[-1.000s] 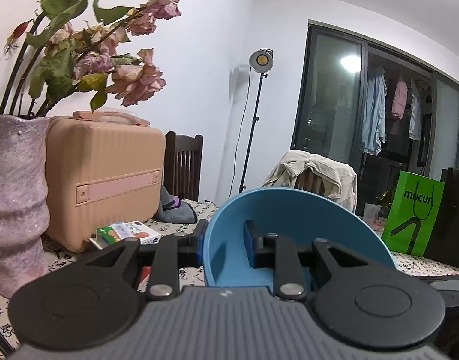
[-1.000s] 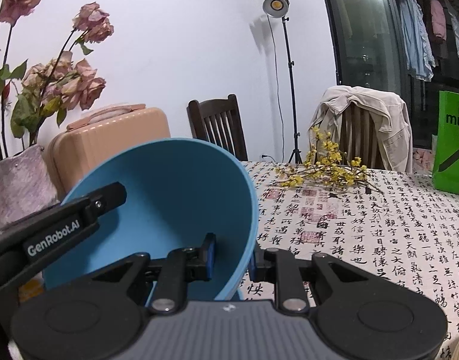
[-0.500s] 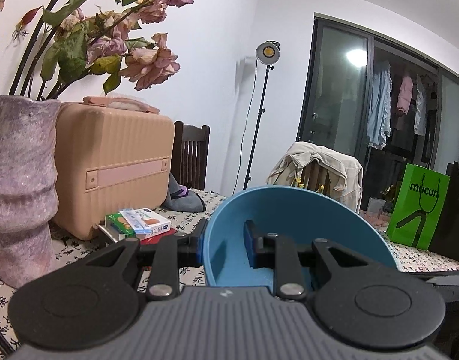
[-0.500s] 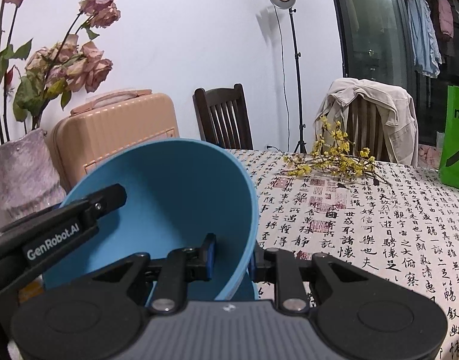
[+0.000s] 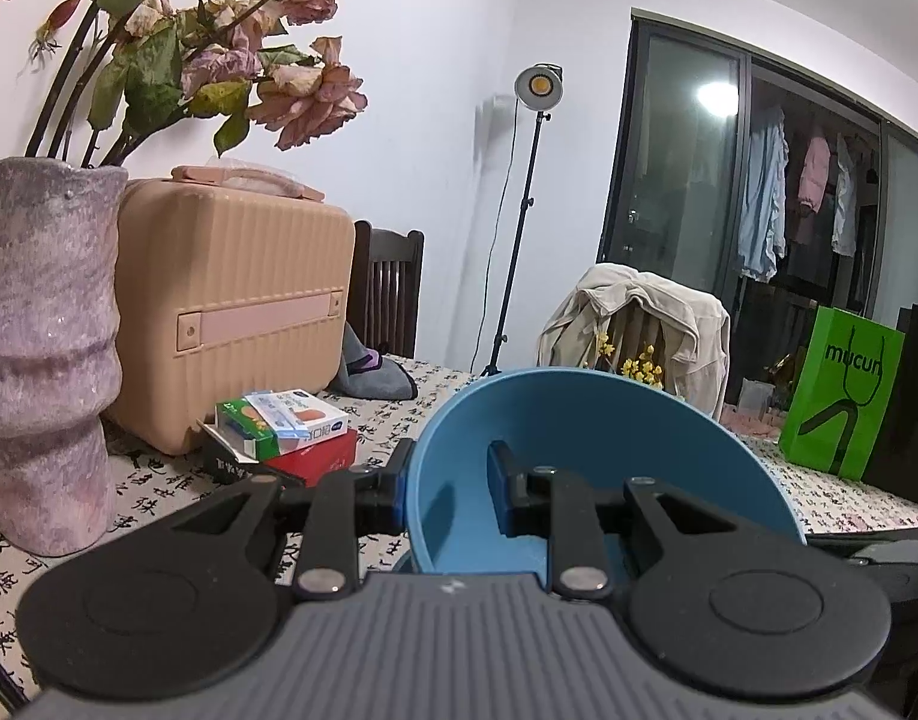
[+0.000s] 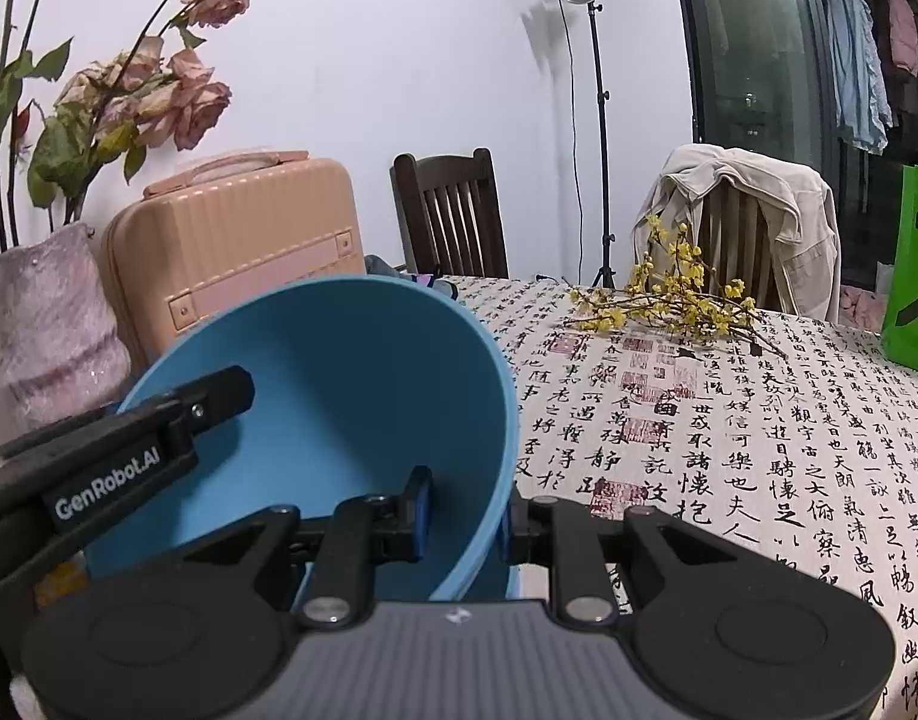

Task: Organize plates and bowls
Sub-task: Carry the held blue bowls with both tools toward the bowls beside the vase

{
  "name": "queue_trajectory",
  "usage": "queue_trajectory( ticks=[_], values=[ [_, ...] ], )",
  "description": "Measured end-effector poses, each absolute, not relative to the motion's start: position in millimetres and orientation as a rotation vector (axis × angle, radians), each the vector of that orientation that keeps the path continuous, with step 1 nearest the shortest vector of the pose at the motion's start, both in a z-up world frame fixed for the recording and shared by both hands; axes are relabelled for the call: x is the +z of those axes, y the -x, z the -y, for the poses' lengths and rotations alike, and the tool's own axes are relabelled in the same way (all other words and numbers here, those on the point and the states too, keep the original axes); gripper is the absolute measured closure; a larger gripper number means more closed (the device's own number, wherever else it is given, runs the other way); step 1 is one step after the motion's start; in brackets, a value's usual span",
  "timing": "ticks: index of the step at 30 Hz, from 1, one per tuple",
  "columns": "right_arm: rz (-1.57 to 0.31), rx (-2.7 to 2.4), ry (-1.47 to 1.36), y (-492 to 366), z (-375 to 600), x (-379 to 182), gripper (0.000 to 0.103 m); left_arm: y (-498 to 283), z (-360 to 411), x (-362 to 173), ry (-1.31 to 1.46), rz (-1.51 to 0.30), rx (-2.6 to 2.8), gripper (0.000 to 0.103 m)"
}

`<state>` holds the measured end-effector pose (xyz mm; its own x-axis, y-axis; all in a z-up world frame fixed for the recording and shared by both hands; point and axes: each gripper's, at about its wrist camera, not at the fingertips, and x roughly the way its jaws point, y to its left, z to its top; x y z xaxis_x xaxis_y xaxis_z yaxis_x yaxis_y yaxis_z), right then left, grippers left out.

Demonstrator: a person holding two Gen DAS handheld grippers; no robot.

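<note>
A blue bowl (image 5: 609, 438) is held tilted above the table, its hollow facing both cameras. My left gripper (image 5: 450, 480) is shut on its left rim, one finger outside the wall and one inside. In the right wrist view the same bowl (image 6: 351, 390) fills the lower left, and my right gripper (image 6: 465, 510) is shut on its right rim. A left gripper finger (image 6: 159, 426), marked GenRobot.AI, reaches over the bowl's far rim there. A sliver of blue shows under the bowl; I cannot tell what it is.
The table wears a calligraphy-print cloth (image 6: 729, 450). A purple vase (image 5: 39, 360) of dried roses, a peach suitcase (image 5: 231, 312) and stacked small boxes (image 5: 285, 426) stand at the left. Yellow flower sprigs (image 6: 675, 300) and a green bag (image 5: 843, 396) lie further back, with chairs behind.
Both grips on the bowl are unchanged. The room has drifted slightly upward in both views, and a little more tabletop shows.
</note>
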<state>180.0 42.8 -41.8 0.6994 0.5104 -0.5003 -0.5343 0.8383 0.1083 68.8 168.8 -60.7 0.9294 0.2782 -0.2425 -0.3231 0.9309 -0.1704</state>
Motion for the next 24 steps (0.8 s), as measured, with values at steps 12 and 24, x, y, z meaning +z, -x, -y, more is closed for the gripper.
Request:
queue_trajectory(
  ticks=[12, 24],
  values=[
    [-0.546, 0.582, 0.092, -177, -48, -49, 0.082, -68, -169, -70, 0.203, -0.243, 0.32, 0.077],
    [-0.51, 0.572, 0.152, -171, -54, -51, 0.081, -67, -171, -76, 0.199, -0.255, 0.333, 0.077]
  ],
)
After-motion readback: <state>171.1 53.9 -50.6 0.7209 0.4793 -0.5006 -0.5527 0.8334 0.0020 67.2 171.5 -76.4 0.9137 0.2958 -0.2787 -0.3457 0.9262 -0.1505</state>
